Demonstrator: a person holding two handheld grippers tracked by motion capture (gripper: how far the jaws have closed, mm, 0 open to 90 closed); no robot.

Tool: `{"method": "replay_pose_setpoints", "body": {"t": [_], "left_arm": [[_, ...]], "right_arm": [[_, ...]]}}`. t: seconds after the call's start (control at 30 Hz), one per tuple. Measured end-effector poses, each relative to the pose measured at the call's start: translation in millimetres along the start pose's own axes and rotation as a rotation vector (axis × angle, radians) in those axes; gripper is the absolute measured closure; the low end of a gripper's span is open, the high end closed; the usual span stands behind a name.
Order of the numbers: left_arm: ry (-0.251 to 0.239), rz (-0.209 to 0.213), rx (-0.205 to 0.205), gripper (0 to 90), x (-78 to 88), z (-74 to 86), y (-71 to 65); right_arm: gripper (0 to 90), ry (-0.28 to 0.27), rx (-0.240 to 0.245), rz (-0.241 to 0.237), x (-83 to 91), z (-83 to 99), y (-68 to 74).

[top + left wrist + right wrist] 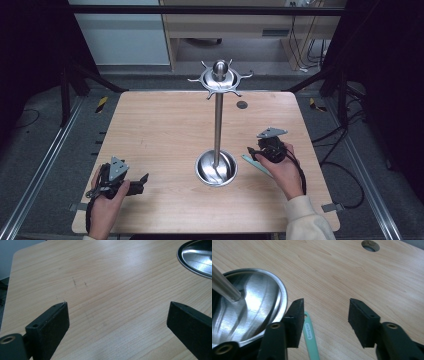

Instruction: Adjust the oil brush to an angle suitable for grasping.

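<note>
- Your right gripper [254, 151] hovers just right of the steel stand's base dish [216, 169], and in the right gripper view its jaws stand apart with nothing between them.
- The thing in hand is the pale green handle [310, 336], lying flat on the table [150, 125]. In the right gripper view it sits just inside the left jaw, close beside the dish rim [283, 296]; its near end runs out of the picture, so you cannot tell what kind of utensil it is.
- From the high view, the green handle [256, 164] lies under your right hand [284, 172], between the dish and your wrist.
- This looks like the approach step before a pick-up: the jaws are spread but not yet centred on the handle.
- Next, shift the right gripper a little toward the dish so the handle lies midway between the jaws, lower until the tips reach the wood, then close. Mind the dish rim: the left jaw is nearly against it.
- The likely goal is the ring of hooks [220, 79] at the top of the pole [218, 125], at the far side.
- Your left gripper [142, 183] rests near the left front corner, jaws wide apart over bare wood, well away from the handle.
</note>
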State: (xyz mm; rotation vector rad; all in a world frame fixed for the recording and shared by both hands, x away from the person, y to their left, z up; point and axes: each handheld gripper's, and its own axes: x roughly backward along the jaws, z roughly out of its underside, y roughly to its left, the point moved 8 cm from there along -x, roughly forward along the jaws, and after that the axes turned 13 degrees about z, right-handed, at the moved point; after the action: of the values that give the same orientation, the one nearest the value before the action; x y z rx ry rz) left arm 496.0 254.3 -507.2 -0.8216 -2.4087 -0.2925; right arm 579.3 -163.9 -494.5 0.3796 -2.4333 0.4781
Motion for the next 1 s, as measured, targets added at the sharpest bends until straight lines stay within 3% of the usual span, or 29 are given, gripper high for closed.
{"method": "replay_pose_setpoints", "body": {"t": [0.13, 0.23, 0.43, 0.6, 0.8, 1.0], "left_arm": [[0.000, 0.000, 0.002, 3.9, 0.7, 0.5, 0.5], [0.000, 0.003, -0.001, 3.9, 1.0, 0.3, -0.1], [0.001, 0.007, -0.005, 3.9, -0.7, -0.2, -1.5], [0.003, 0.007, -0.005, 3.9, -0.3, 0.1, -1.2], [0.007, 0.010, -0.007, 3.9, -1.0, 0.2, -2.1], [0.007, 0.008, -0.008, 3.9, -1.2, 0.3, -2.2]], "right_arm": [[62.9, -0.006, 0.000, -0.029, -0.5, 0.7, 0.5], [73.4, -0.008, 0.057, -0.045, -0.5, 2.3, 6.5], [90.0, 0.017, 0.101, -0.080, -2.4, 5.7, 18.7], [90.0, 0.040, 0.139, -0.103, -7.8, 9.3, 27.2], [90.0, 0.069, 0.153, -0.121, -13.0, 12.8, 34.2], [90.0, 0.127, 0.185, -0.128, -21.7, 22.1, 39.6]]}}
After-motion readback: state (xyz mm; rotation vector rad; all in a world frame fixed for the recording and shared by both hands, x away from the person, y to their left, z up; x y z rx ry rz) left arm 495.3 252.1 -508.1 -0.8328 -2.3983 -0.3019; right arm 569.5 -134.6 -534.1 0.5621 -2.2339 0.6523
